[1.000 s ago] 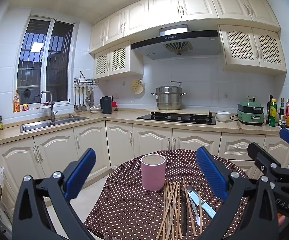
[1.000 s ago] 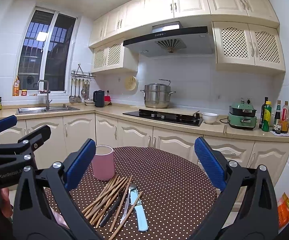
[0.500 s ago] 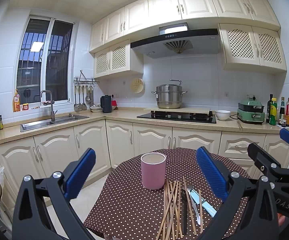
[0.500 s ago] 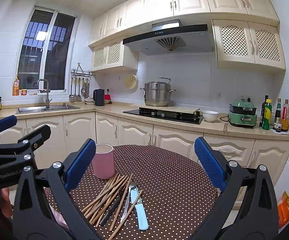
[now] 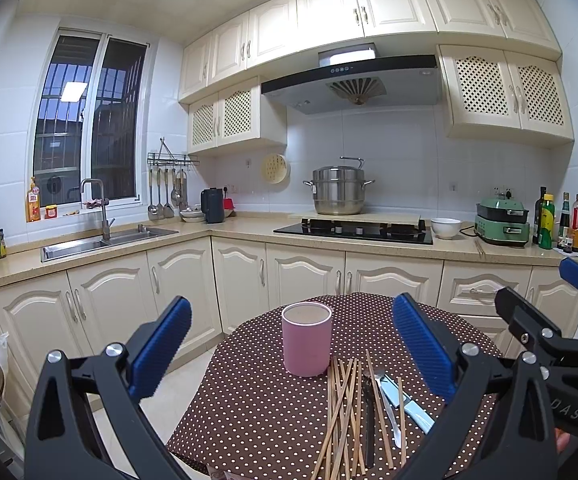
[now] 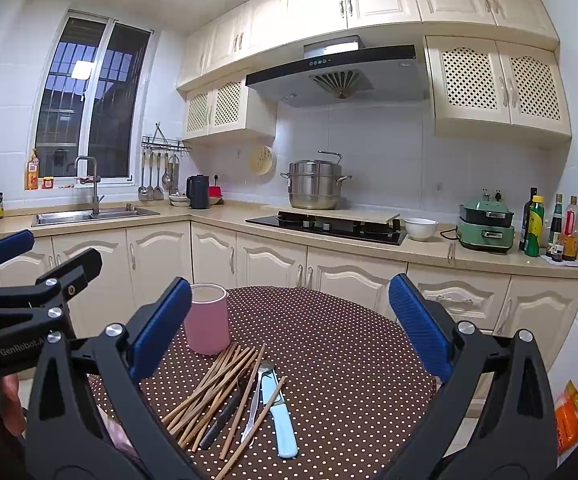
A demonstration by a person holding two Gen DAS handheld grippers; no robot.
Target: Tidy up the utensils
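**Utensils still loose on the tabletop, both claws released and waiting**

The utensils lie in one loose pile toward the near edge of the round tabletop (image 6: 349,344), w/ its brown dotted cloth. Most of the pile is wooden chopsticks (image 6: 217,392), fanned and crossing each other, tips pointing up toward the pink cup (image 6: 207,318). Just beside them on the right: a dark-handled piece (image 6: 221,420) (can't tell what it is), a metal spoon (image 6: 259,396), and a pale blue-handled utensil (image 6: 283,420) w/ one stray chopstick laid across it. Nothing's sorted yet, by my read.

The pink cup stands upright just behind the pile, mouth up, apparently empty. That's prob. your holder: close enough that each pick is a short lift and drop, and open-topped so sticks go in end-first.

Your left claw (image 5: 289,360) hangs above the near edge, jaws spread wide, gripping nothing; the cup sits framed between its blue pads (image 5: 161,352). Your right claw (image 6: 289,332) is likewise spread and empty, hovering over the pile from the right side. Both are apart from the tabletop, not touching anything.

Why this setup makes sense: left lined up w/ the cup could steady it; right sits nearer the sticks, so it's the natural picker.

Watch-outs, as judgement only:
- Chopsticks overlap, so grabbing one may drag its neighbours.
- They're thin and flat on cloth; come in low, pinch across the width.
- The cup looks light and tall and may tip if knocked at the rim.
- The stray stick over the blue handle should go first.
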